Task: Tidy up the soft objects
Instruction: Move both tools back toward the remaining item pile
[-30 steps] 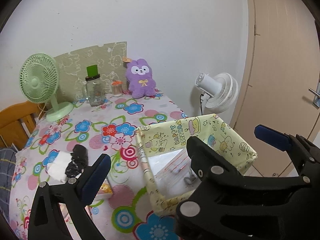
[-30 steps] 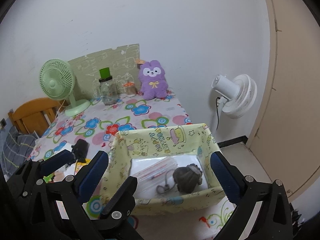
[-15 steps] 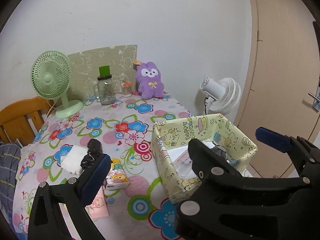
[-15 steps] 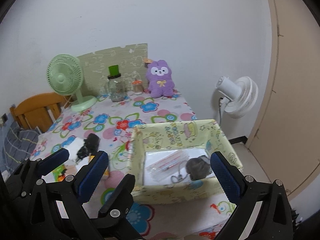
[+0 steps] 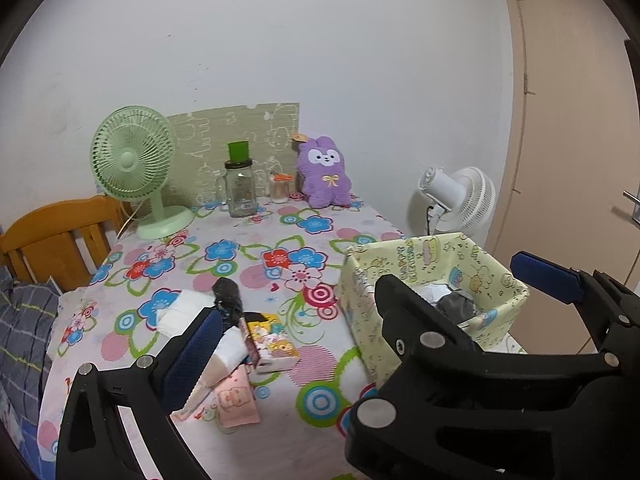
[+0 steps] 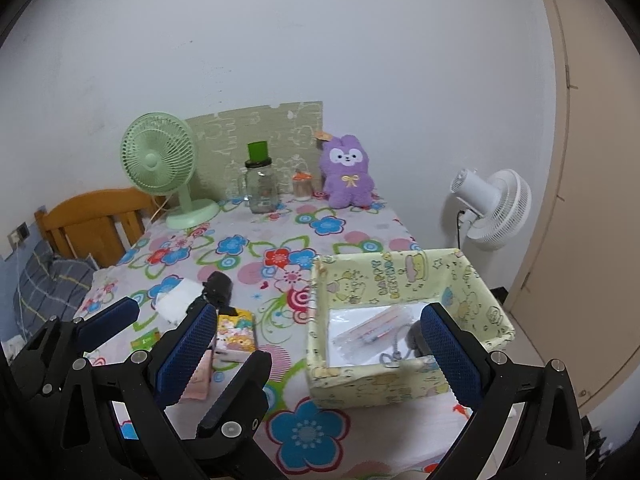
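A yellow-green cartoon-print fabric box stands at the table's right front. Inside it lie a grey soft item and a clear plastic bag. Left of the box, on the flowered cloth, lie a black sock, a white folded cloth, a colourful tissue pack and a pink pack. A purple plush sits at the back. My left gripper and right gripper hang open and empty above the front edge, their fingers interleaved.
At the back stand a green desk fan, a glass jar with a green lid and a small bottle. A white floor fan and a door are to the right. A wooden chair is on the left.
Both grippers have drawn back and up from the box, so more of the table's front now shows. Both stayed open and the items on the table have not moved.
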